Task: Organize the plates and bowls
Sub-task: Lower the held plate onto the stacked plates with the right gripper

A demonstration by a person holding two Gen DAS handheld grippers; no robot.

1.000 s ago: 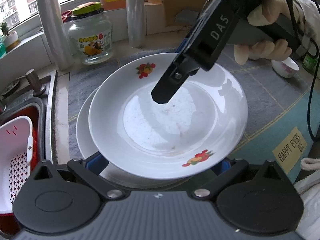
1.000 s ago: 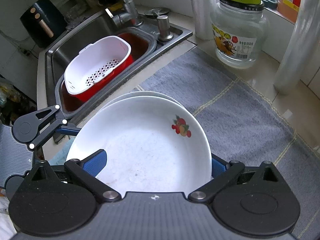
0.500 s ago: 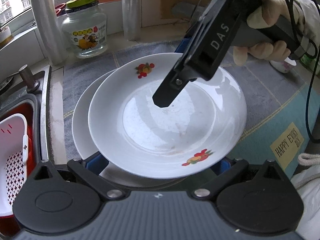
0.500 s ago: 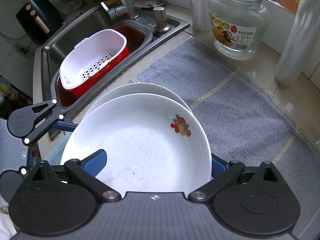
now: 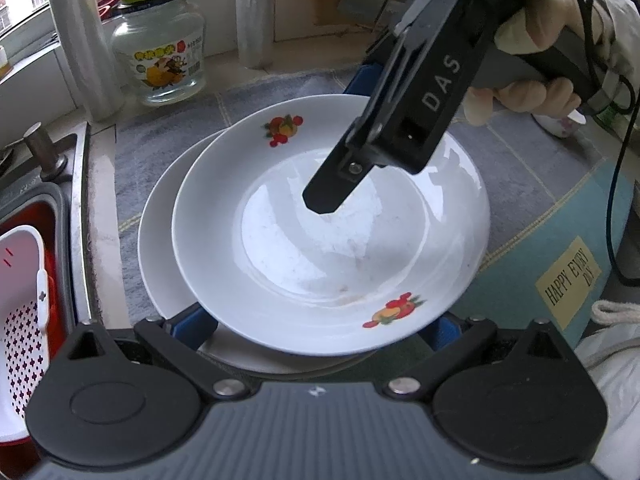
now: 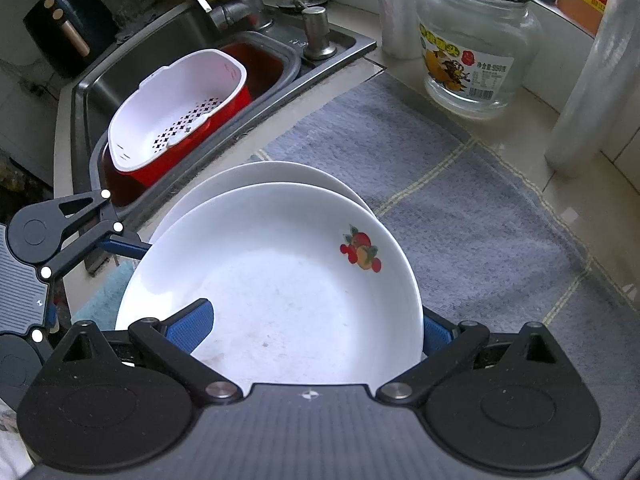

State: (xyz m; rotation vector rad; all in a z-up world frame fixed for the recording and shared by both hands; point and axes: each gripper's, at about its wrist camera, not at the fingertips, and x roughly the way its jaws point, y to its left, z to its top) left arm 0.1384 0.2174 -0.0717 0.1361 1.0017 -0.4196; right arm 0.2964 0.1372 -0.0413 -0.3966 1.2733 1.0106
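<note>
On the counter beside the sink [image 6: 160, 40], two plates lie stacked on a grey mat [image 5: 168, 148]. The lower plate [image 5: 160, 248] sits toward the sink, and the fruit-printed top plate [image 5: 360, 264] lies off-centre on it, overhanging to the right.

The left gripper [image 5: 320, 324] has its jaws spread, with the top plate's near rim lying over both fingers. The right gripper [image 6: 312, 324] is also spread and straddles the opposite rim, one finger over the well and one beneath. Whether either touches the glaze I cannot tell.

The main risk, I judge, is slip: the rim is glazed and sloped, so a shallow or uneven pinch could let the top plate tip and knock the lower plate. A sideways pull could also drag the lower plate toward the sink edge, which is close.

A white strainer [image 6: 180, 92] sits in a red basin [image 6: 236, 104] in the sink. Behind the mat stand a glass jar [image 5: 160, 60] and film rolls [image 5: 252, 12] under a window. Far right, beyond the person's hand [image 5: 540, 40], sits a small cup [image 5: 560, 124].
</note>
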